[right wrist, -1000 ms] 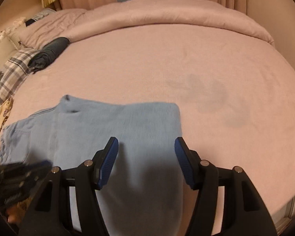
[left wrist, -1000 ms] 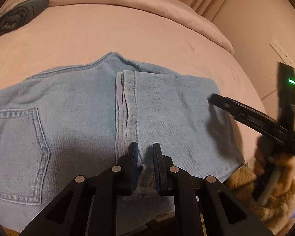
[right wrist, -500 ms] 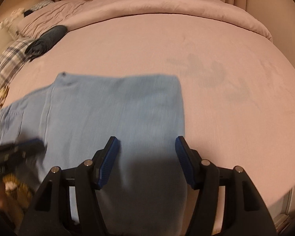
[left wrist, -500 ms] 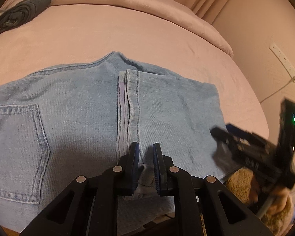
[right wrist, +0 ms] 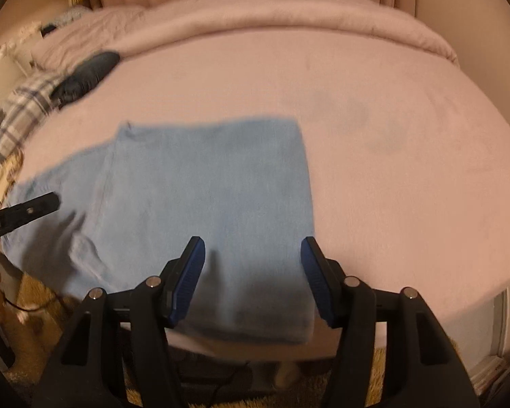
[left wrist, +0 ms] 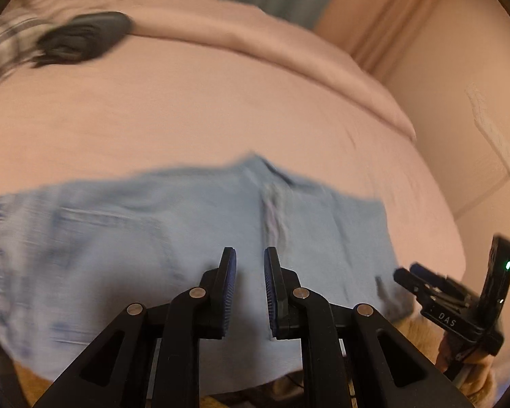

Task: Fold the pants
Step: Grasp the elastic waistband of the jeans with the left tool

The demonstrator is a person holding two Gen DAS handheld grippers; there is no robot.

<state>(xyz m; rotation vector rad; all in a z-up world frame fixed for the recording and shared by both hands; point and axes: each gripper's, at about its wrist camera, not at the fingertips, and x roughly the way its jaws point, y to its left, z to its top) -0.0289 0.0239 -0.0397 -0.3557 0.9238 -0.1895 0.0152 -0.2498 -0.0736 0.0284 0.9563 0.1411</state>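
Light blue jeans (left wrist: 153, 255) lie folded flat on the pink bed (left wrist: 221, 108), their near edge hanging over the bed's front. My left gripper (left wrist: 250, 251) hovers above the middle of them. Its pads stand a narrow gap apart, with no cloth clamped between them. In the right wrist view the jeans (right wrist: 204, 187) fill the centre, and my right gripper (right wrist: 251, 241) is open over their right part with nothing between its fingers. The left gripper (right wrist: 51, 202) reaches in from the left edge there. The right gripper (left wrist: 404, 272) shows at the jeans' right corner in the left wrist view.
A dark rolled garment (right wrist: 85, 74) and a plaid cloth (right wrist: 20, 112) lie at the bed's far left. A folded pink duvet (right wrist: 323, 10) runs along the back. A wall (left wrist: 459, 51) with a power strip (left wrist: 489, 125) stands to the right, and shaggy rug (right wrist: 34, 299) lies below the bed's front edge.
The left gripper let go of the bunched hem it was pinching and drew back and up, blurring its view. The right gripper pulled back toward the bed's near edge, still open.
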